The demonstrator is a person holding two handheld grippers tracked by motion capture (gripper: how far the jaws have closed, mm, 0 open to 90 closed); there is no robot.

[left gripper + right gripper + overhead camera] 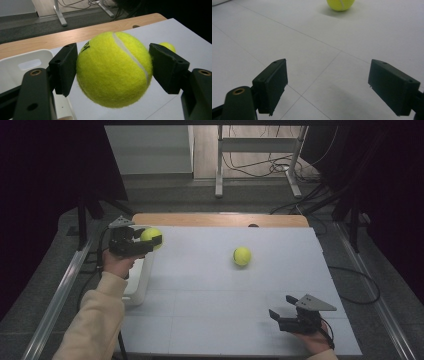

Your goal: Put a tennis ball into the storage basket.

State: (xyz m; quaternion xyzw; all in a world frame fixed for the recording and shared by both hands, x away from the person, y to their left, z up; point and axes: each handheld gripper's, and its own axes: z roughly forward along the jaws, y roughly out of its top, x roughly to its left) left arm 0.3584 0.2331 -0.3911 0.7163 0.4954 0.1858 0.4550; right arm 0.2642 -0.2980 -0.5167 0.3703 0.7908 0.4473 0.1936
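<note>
Left gripper (150,239) carries a fuzzy yellow-green tennis ball (150,235) at the rim of a white plastic bin (137,287); a second matching tennis ball (242,256) lies free on the table.

In the left gripper view the jaws press on opposite sides of the held ball (113,68), which hangs clear of the surface just beside the bin's far corner (22,65), so a drop probably needs only a small shift toward the person's left. The right gripper (286,311) rests low near the table's front edge, jaws spread wide and empty; the loose ball (340,4) lies ahead of them, well apart, nearer this hand than the other. The surface is a matte white board (210,320) over a wooden tabletop (220,219); beyond are a dim floor, cables and a metal frame (260,160).
</note>
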